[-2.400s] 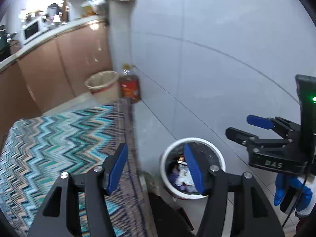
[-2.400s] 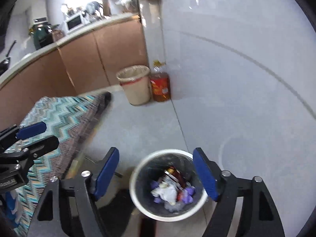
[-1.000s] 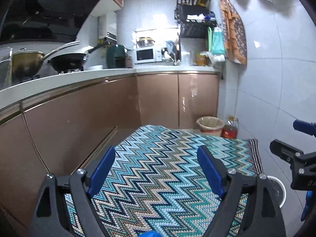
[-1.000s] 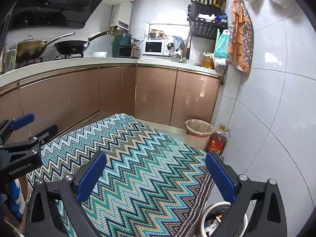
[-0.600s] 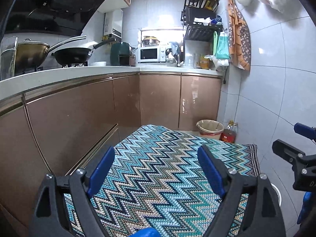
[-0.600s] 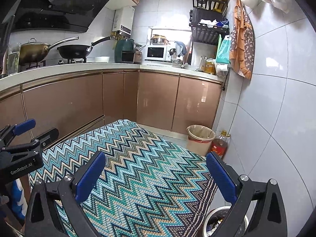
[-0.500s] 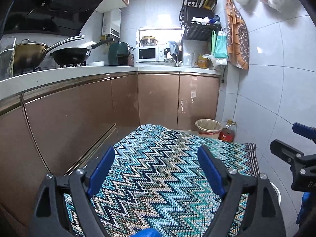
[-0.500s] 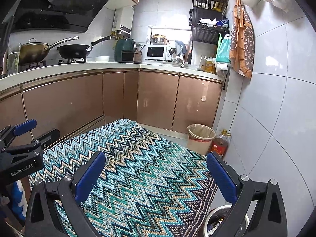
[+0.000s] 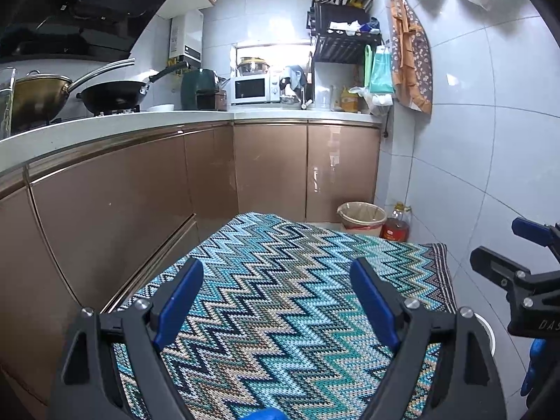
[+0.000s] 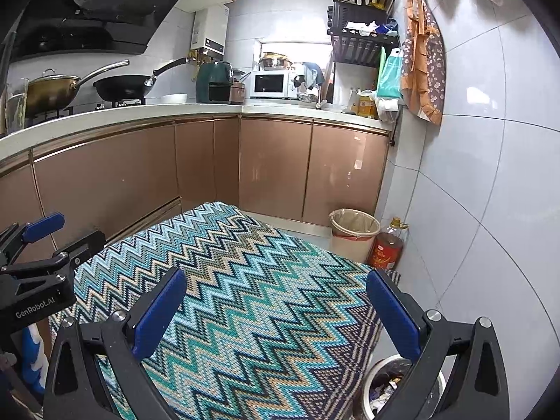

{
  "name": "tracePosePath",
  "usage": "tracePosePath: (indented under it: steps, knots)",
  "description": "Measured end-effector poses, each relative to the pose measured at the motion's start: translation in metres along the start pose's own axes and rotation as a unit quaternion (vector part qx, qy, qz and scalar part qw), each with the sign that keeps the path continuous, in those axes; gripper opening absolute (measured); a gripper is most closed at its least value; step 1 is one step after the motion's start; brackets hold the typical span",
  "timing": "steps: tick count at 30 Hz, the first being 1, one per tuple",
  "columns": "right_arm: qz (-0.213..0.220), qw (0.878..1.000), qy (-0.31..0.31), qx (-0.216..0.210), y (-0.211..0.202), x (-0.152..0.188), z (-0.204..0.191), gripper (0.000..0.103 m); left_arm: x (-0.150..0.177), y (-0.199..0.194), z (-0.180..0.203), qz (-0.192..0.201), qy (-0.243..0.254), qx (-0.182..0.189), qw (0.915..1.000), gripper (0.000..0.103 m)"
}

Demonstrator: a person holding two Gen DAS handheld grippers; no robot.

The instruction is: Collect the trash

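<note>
Both claws wide open and empty, left gripper (image 9: 276, 294) and right gripper (image 10: 276, 308) poised over the zigzag cloth (image 10: 245, 280), with the trash-filled white bin (image 10: 381, 388) below the right gripper's right finger.

The right tongs (image 10: 276, 309) stand wide apart with nothing between their blue pads, held over a zigzag-patterned cloth (image 10: 245, 290). Below the right finger sits a white-rimmed bin (image 10: 378, 385) with trash inside. The left tongs (image 10: 56, 241) show at the left edge. Farther off, a lined bin (image 10: 353, 234) stands just beside a bottle (image 10: 386, 246) against the tiled wall. On the worktop (image 10: 140, 113) are a pot (image 10: 49, 92), a black pan (image 10: 122, 89) and a microwave (image 10: 273, 84).
</note>
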State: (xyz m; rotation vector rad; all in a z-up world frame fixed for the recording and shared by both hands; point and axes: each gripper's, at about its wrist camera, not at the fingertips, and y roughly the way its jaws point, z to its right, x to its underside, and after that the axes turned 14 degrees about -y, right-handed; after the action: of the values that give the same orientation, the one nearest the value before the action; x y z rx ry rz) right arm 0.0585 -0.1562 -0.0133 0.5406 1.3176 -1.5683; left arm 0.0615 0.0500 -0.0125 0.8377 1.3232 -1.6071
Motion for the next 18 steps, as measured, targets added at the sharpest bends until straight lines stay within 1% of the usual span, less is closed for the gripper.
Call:
tracePosePath:
  steps: [6,8,11,14,18]
  knots:
    - [-0.031,0.999,0.009,0.019,-0.005,0.030,0.018,0.103,0.014,0.008,0.015,-0.024,0.011,0.012,0.9996,0.086]
    - [-0.044,0.998,0.018,0.032,-0.010,0.043,0.028,0.103,0.020,0.011,0.021,-0.028,0.016,0.010,0.9994,0.086]
    - [-0.057,0.997,0.035,0.050,-0.020,0.058,0.043,0.103,0.026,0.014,0.029,-0.038,0.022,0.019,0.9989,0.086]
    - [-0.064,0.994,0.051,0.070,-0.028,0.068,0.057,0.103,0.031,0.015,0.034,-0.045,0.026,0.026,0.9983,0.086]
    - [-0.064,0.992,0.064,0.083,-0.037,0.074,0.067,0.103,0.033,0.014,0.037,-0.048,0.029,0.030,0.9980,0.086]
